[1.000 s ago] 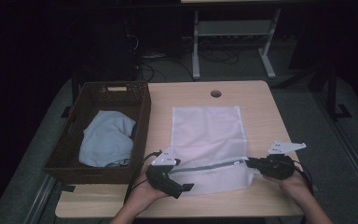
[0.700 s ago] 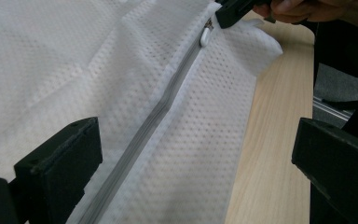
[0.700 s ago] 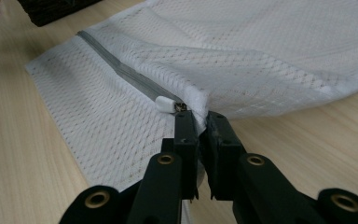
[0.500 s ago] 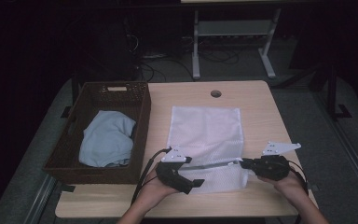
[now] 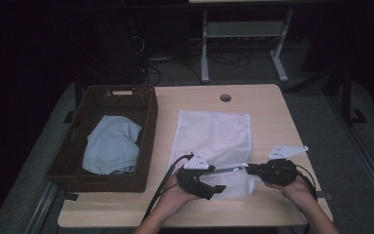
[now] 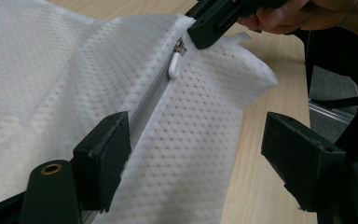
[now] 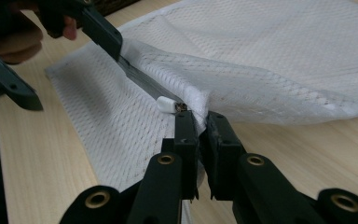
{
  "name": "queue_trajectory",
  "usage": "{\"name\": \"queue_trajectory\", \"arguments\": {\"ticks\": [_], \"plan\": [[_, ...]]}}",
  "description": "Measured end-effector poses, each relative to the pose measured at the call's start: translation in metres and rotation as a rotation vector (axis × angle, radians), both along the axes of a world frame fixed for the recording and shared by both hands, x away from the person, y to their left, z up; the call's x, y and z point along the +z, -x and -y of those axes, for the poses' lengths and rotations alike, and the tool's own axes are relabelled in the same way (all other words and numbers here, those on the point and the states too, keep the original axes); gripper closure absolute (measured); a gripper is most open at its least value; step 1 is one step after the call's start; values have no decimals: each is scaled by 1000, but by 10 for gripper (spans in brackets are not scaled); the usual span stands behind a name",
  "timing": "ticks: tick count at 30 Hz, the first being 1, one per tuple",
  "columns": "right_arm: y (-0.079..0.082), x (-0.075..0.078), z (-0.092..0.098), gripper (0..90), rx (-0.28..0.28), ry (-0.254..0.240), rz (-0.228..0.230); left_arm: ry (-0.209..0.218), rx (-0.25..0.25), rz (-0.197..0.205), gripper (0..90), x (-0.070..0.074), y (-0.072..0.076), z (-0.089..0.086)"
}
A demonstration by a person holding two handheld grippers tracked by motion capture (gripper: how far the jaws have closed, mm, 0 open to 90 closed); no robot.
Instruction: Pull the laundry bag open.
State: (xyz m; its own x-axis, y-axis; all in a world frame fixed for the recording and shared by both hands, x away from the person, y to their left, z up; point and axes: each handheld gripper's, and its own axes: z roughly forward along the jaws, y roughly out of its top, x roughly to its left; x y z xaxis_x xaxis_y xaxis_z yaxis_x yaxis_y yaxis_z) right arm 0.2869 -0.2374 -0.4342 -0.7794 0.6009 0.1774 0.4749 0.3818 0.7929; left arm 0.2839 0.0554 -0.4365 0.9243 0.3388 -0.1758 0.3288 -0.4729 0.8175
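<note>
Sliding right along the mesh bag point(image 5: 214, 146), the left gripper point(image 6: 191, 154) had its closing jaws loose around the zipper edge; the right gripper point(image 7: 203, 122) pinched the bag beside the zipper pull point(image 7: 167, 104).

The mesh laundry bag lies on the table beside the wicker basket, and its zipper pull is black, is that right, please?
Not quite: the zipper pull is white, as the right gripper view shows. The mesh laundry bag does lie on the table beside the wicker basket.
</note>
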Motion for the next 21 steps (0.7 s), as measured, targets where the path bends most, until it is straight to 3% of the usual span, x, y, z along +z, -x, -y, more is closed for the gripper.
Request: {"name": "queue_trajectory", "arguments": {"ticks": [4, 7, 12, 17, 21], "plan": [[-3, -2, -1, 832, -8, -24, -20, -14, -2, 4, 243, -2, -3, 6], [-2, -3, -1, 832, -5, -27, -19, 2, -9, -1, 259, -3, -4, 9], [3, -5, -3, 833, 25, -38, -16, -11, -41, -9, 300, -7, -5, 11], [5, -4, -4, 832, 57, -53, -6, 2, -70, -35, 355, -10, -4, 16], [7, -3, -7, 833, 74, -63, 7, -5, -64, -33, 412, -11, -2, 19]]}}
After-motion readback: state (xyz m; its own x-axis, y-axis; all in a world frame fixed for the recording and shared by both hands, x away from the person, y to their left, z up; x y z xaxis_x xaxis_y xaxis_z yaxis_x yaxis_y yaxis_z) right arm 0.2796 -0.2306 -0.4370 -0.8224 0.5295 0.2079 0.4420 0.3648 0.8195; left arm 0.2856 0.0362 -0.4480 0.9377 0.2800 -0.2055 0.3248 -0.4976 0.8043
